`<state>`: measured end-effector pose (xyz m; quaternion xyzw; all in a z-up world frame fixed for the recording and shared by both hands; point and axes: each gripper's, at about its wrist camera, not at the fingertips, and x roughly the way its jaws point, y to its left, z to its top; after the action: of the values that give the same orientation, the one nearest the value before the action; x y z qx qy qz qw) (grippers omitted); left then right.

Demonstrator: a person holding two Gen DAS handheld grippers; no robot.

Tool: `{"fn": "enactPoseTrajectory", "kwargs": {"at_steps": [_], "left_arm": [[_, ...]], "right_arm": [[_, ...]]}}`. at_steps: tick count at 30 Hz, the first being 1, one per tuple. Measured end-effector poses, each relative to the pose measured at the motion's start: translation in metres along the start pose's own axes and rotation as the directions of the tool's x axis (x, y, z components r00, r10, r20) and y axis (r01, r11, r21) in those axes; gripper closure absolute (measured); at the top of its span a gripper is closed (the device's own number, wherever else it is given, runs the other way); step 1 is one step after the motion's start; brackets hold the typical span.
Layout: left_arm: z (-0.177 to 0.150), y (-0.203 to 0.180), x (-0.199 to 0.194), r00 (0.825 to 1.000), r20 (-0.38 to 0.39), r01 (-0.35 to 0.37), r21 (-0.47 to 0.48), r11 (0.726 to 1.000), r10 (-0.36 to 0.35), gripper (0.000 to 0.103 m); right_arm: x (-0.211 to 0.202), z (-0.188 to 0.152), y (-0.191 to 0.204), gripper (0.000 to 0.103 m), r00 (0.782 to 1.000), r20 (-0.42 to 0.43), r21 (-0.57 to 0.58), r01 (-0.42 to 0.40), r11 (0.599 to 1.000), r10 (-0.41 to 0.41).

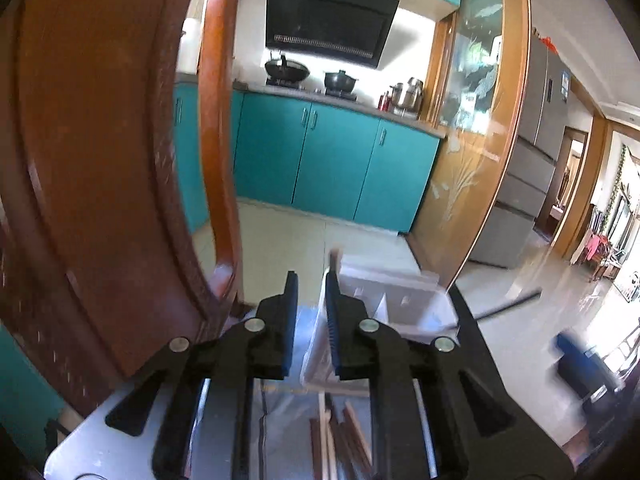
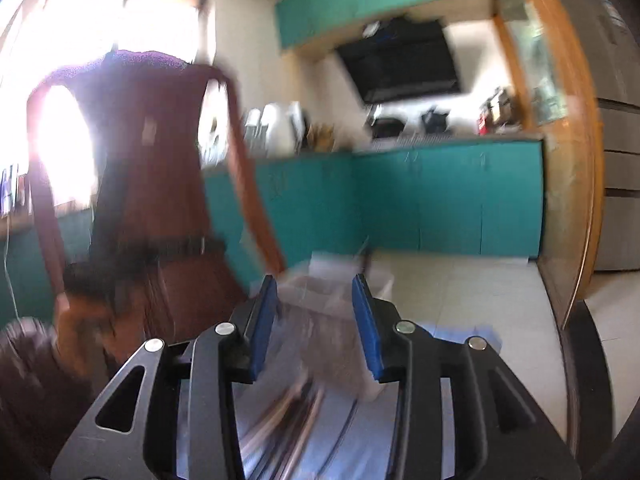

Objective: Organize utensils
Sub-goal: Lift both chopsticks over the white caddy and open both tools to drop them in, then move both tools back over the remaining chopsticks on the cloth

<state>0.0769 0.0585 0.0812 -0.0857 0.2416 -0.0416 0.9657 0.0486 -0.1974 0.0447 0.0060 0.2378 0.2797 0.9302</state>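
Note:
A clear plastic organizer box (image 1: 404, 304) with compartments stands on the table ahead of my left gripper (image 1: 312, 280), which is open and empty, its jaws a small gap apart. A chopstick tip (image 1: 334, 258) sticks up at the box's left side. Several wooden chopsticks (image 1: 340, 440) lie on the table under the left gripper. In the blurred right wrist view my right gripper (image 2: 316, 284) is open and empty above the same box (image 2: 328, 280), with the chopsticks (image 2: 288, 412) lying below it.
A brown wooden chair (image 1: 120, 160) stands close on the left of the table (image 1: 100, 440); it also shows in the right wrist view (image 2: 152, 184). Teal kitchen cabinets (image 1: 332, 160) and a tiled floor lie beyond. The right gripper's blue tip (image 1: 572, 344) shows at the right.

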Motion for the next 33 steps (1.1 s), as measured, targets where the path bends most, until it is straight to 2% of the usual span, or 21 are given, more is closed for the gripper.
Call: {"fn": "enactPoseTrajectory", "kwargs": {"at_steps": [1, 2, 4, 6, 7, 8, 11, 15, 17, 19, 24, 28, 31, 33], "left_arm": [[-0.005, 0.002, 0.003, 1.0, -0.021, -0.006, 0.0, 1.0, 0.006, 0.088], [-0.011, 0.003, 0.008, 0.999, -0.05, -0.016, 0.001, 1.0, 0.016, 0.088], [-0.026, 0.006, 0.022, 0.989, -0.14, -0.05, 0.008, 0.999, 0.051, 0.088], [-0.038, 0.007, 0.036, 0.976, -0.208, -0.062, 0.011, 0.998, 0.063, 0.088], [-0.041, 0.007, 0.04, 0.972, -0.225, -0.073, 0.016, 0.997, 0.074, 0.088], [-0.044, 0.007, 0.044, 0.966, -0.241, -0.087, 0.027, 0.996, 0.091, 0.088], [-0.049, 0.009, 0.049, 0.961, -0.254, -0.105, 0.033, 0.994, 0.109, 0.084], [-0.047, 0.01, 0.05, 0.961, -0.254, -0.106, 0.044, 0.993, 0.114, 0.079], [-0.051, 0.012, 0.046, 0.959, -0.256, -0.11, 0.052, 0.993, 0.12, 0.079], [-0.06, 0.014, 0.04, 0.957, -0.265, -0.111, 0.051, 0.992, 0.121, 0.079], [-0.07, 0.02, 0.036, 0.952, -0.279, -0.115, 0.061, 0.991, 0.128, 0.076], [-0.074, 0.018, 0.036, 0.949, -0.286, -0.118, 0.076, 0.99, 0.135, 0.075], [-0.079, 0.017, 0.037, 0.945, -0.295, -0.119, 0.086, 0.989, 0.139, 0.075], [-0.084, 0.015, 0.039, 0.942, -0.307, -0.114, 0.092, 0.989, 0.137, 0.074]], "right_arm": [[0.03, -0.015, 0.006, 0.064, 0.989, -0.149, -0.026, -0.003, 1.0, -0.001], [0.05, -0.025, 0.009, 0.064, 0.971, -0.239, -0.039, 0.008, 0.999, -0.017], [0.093, -0.055, 0.007, 0.066, 0.911, -0.406, -0.046, 0.063, 0.997, -0.076], [0.126, -0.078, -0.003, 0.071, 0.85, -0.523, 0.019, 0.093, 0.996, -0.069], [0.135, -0.086, -0.005, 0.071, 0.833, -0.55, 0.049, 0.104, 0.993, -0.06], [0.14, -0.089, -0.007, 0.071, 0.826, -0.561, 0.067, 0.112, 0.991, -0.055], [0.149, -0.088, -0.008, 0.071, 0.82, -0.572, 0.116, 0.117, 0.986, -0.029], [0.148, -0.087, 0.001, 0.072, 0.808, -0.587, 0.12, 0.153, 0.981, -0.054], [0.143, -0.088, -0.002, 0.083, 0.795, -0.605, 0.151, 0.17, 0.974, -0.045], [0.134, -0.091, -0.008, 0.089, 0.787, -0.616, 0.198, 0.177, 0.964, -0.018], [0.109, -0.098, -0.019, 0.092, 0.774, -0.633, 0.283, 0.233, 0.93, -0.002], [0.09, -0.101, -0.032, 0.092, 0.77, -0.638, 0.327, 0.276, 0.904, -0.004], [0.079, -0.102, -0.043, 0.092, 0.784, -0.621, 0.386, 0.296, 0.874, 0.009], [0.077, -0.104, -0.049, 0.092, 0.796, -0.605, 0.414, 0.279, 0.866, 0.033]]}}
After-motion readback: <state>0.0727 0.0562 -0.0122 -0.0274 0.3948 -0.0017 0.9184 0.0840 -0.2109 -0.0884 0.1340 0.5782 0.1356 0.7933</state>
